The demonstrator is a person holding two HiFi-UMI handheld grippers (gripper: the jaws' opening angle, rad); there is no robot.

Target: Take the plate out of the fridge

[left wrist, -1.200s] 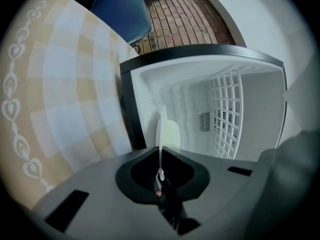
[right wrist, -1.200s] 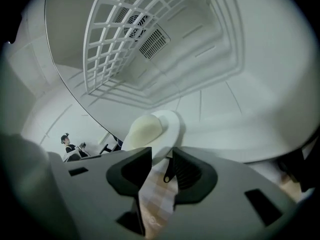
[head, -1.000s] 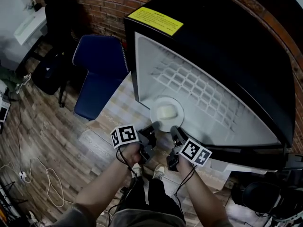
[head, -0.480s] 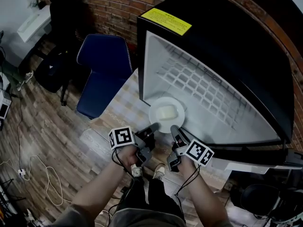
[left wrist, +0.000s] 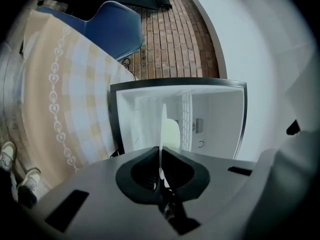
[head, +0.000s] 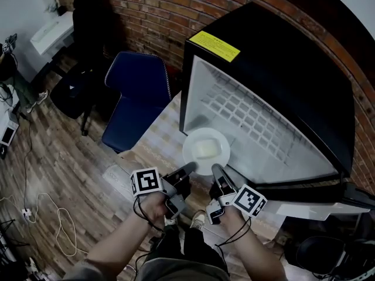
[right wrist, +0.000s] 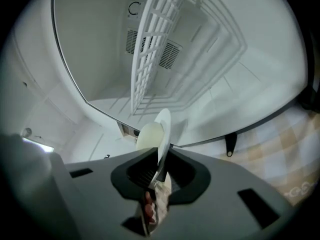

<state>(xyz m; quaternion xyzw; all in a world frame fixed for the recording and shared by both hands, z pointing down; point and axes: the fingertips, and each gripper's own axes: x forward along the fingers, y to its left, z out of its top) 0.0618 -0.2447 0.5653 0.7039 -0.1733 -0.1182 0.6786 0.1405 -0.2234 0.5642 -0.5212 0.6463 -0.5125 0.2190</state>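
A white plate [head: 205,151] carrying a pale yellow lump [head: 205,149] hangs at the front lip of the open black fridge [head: 281,81]. My left gripper [head: 188,168] is shut on the plate's near left rim. In the left gripper view the plate [left wrist: 163,124] shows edge-on, running into the closed jaws of the left gripper [left wrist: 161,160]. My right gripper [head: 215,170] is at the near right rim, its jaws closing. In the right gripper view the plate's rim [right wrist: 164,126] is nipped in the jaws of the right gripper [right wrist: 161,166].
Inside the fridge's white interior sits a white wire shelf [head: 249,116]. A blue chair [head: 137,95] stands left of the fridge, by a brick wall [head: 152,7]. A checked cloth [head: 157,138] lies below the fridge front. Cables [head: 53,227] trail over the wood floor.
The plate has come outward from the fridge interior to its front lip, both grippers moving with it. The right gripper's jaws have closed in on the rim.
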